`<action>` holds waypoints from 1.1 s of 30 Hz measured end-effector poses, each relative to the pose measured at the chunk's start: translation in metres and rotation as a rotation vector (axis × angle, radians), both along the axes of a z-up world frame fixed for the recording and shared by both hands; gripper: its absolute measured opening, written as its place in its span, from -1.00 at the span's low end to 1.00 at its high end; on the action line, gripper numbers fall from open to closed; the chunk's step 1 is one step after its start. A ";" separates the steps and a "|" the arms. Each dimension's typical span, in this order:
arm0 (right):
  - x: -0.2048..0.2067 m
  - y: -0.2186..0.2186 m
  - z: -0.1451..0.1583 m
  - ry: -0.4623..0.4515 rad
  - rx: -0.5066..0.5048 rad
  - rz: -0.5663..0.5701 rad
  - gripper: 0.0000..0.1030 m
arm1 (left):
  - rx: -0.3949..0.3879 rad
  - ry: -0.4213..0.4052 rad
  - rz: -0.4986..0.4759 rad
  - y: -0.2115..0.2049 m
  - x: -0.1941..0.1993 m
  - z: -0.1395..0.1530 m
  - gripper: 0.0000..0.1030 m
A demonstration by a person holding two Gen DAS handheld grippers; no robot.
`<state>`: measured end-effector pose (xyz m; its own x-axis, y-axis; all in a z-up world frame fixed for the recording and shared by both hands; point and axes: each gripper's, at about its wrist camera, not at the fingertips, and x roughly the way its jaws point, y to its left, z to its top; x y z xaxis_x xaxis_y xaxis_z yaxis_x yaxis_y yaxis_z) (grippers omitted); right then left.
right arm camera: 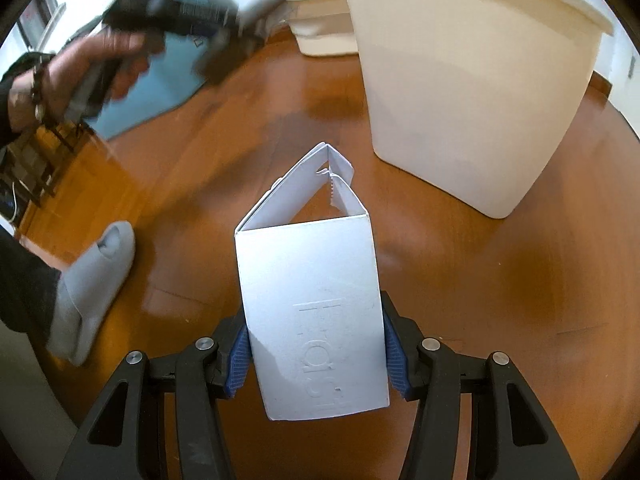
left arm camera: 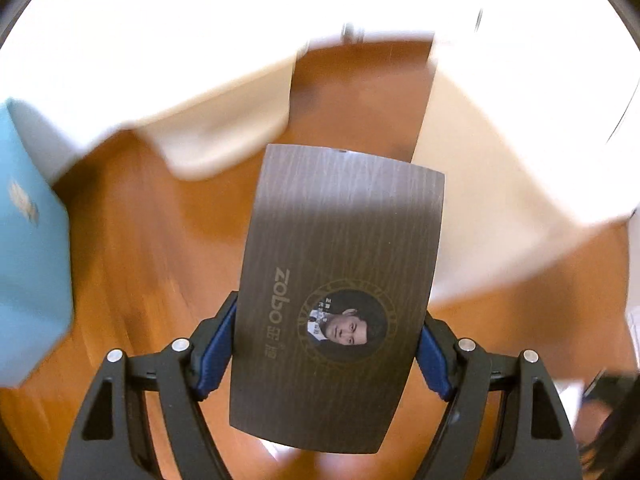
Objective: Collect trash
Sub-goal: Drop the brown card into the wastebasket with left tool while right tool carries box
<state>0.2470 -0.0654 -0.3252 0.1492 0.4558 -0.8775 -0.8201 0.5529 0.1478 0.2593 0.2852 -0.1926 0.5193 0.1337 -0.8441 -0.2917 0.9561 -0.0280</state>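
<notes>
My left gripper is shut on a flat dark-brown box printed with "zobo" and a man's portrait, held above the wooden floor. My right gripper is shut on a white carton whose torn top flaps stand open, also held above the floor. A tall cream trash bin stands ahead and to the right of the right gripper. It also shows in the left wrist view, blurred, beyond the brown box. The left gripper and the hand holding it appear blurred at the upper left of the right wrist view.
A light-blue mat lies on the orange wooden floor at the left, with a blue shape at the left wrist view's edge. A grey-socked foot stands at left. A second cream container sits behind.
</notes>
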 end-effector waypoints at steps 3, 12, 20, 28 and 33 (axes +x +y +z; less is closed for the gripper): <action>-0.005 -0.001 0.006 0.002 0.017 -0.013 0.12 | 0.043 -0.156 -0.060 -0.022 0.023 0.067 0.52; -0.016 -0.009 0.003 0.045 0.045 -0.085 0.12 | 0.033 -0.253 -0.265 -0.103 0.091 0.106 0.52; -0.021 -0.017 0.008 0.051 0.072 -0.106 0.12 | -0.002 -0.108 -0.260 -0.116 0.124 0.053 0.57; -0.007 -0.027 0.034 0.031 0.118 -0.163 0.12 | -0.025 -0.126 -0.235 -0.116 0.097 0.075 0.65; 0.020 -0.045 0.119 -0.069 0.290 -0.231 0.12 | -0.025 -0.183 -0.126 -0.091 0.035 0.079 0.66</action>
<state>0.2670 -0.1109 -0.2060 0.3309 0.6317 -0.7010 -0.6923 0.6673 0.2746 0.2938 0.1946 -0.1132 0.6756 0.0382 -0.7362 -0.1581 0.9829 -0.0941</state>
